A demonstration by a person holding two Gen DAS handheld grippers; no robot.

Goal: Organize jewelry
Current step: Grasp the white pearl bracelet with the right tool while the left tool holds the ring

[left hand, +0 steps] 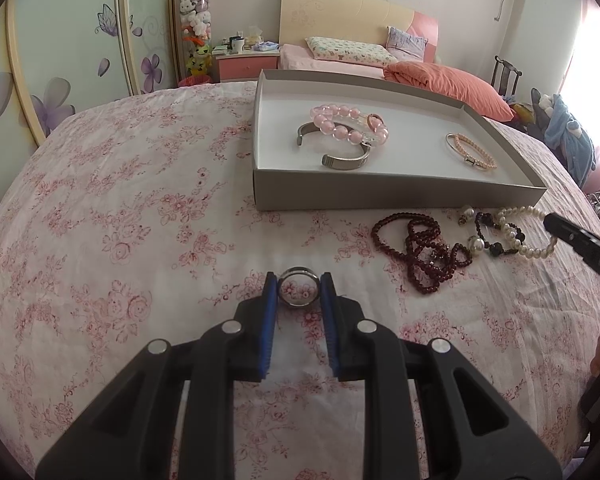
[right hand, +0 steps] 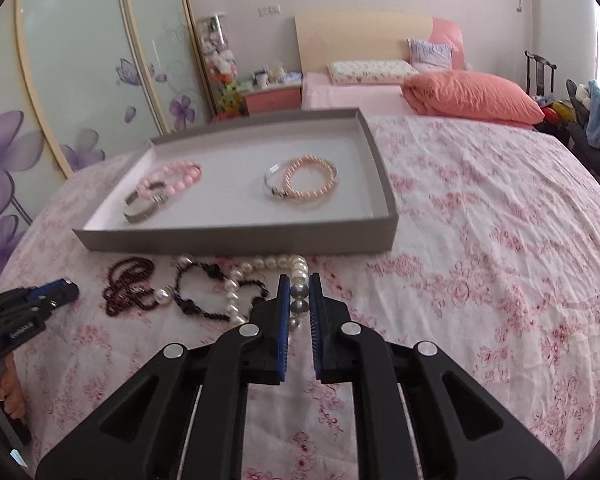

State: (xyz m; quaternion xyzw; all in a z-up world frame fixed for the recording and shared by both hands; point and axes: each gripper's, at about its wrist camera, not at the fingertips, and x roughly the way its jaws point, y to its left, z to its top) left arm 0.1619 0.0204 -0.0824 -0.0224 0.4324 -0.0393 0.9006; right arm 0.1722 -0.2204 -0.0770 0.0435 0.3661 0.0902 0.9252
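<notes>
My left gripper is shut on a silver ring, held just above the floral bedspread. In the right wrist view my right gripper is shut on the pearl necklace, with grey pearls pinched between its blue pads. That necklace lies tangled with a black beaded cord, and a dark red bead necklace lies beside them. Behind them stands a grey tray holding a pink bead bracelet, a silver cuff and a peach bracelet.
The tray sits on a round table under a pink floral cloth. A bed with an orange quilt is behind it, and sliding wardrobe doors are at the left. A person's hand holds the left gripper's handle.
</notes>
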